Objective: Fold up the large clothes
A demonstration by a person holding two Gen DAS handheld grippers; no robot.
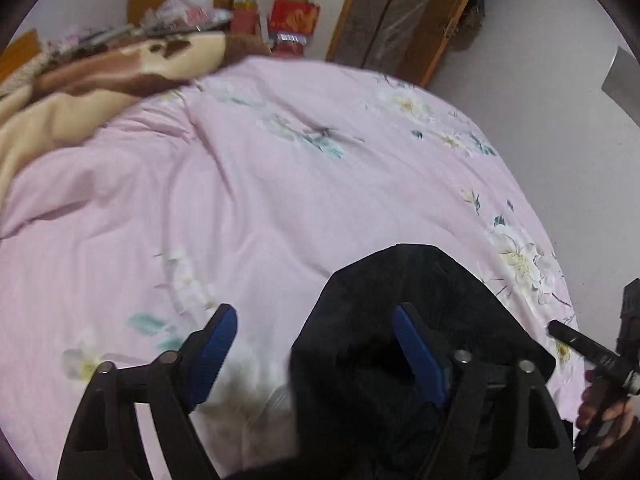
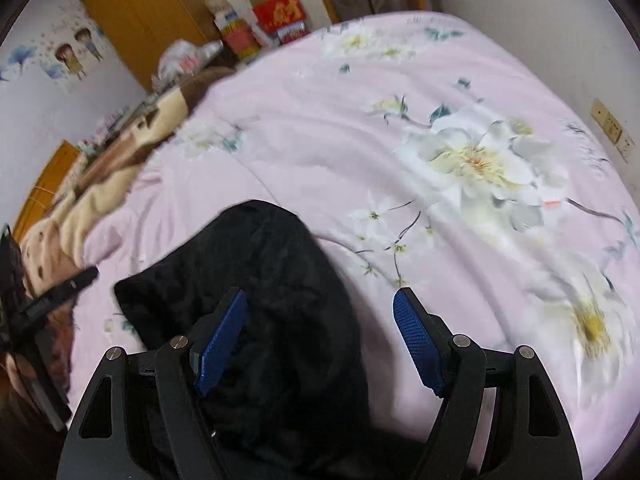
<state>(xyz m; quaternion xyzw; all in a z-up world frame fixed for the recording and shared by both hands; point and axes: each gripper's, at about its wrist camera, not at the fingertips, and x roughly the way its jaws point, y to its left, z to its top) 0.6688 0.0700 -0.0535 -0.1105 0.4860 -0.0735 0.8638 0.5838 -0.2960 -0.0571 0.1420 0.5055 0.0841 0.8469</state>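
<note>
Black garment [image 1: 408, 292] lies bunched in a compact dark heap at the lower middle of both views, resting on the pink flowered bedspread [image 1: 248, 184]. We judge the folding mostly done, since it looks gathered small, though its blurred folds hide how neat it is. Our left gripper [image 1: 316, 344] and right gripper [image 2: 320, 328] both hang above it with jaws spread wide, grasping nothing. A tan blanket [image 1: 60, 120] sits at the upper left.
</note>
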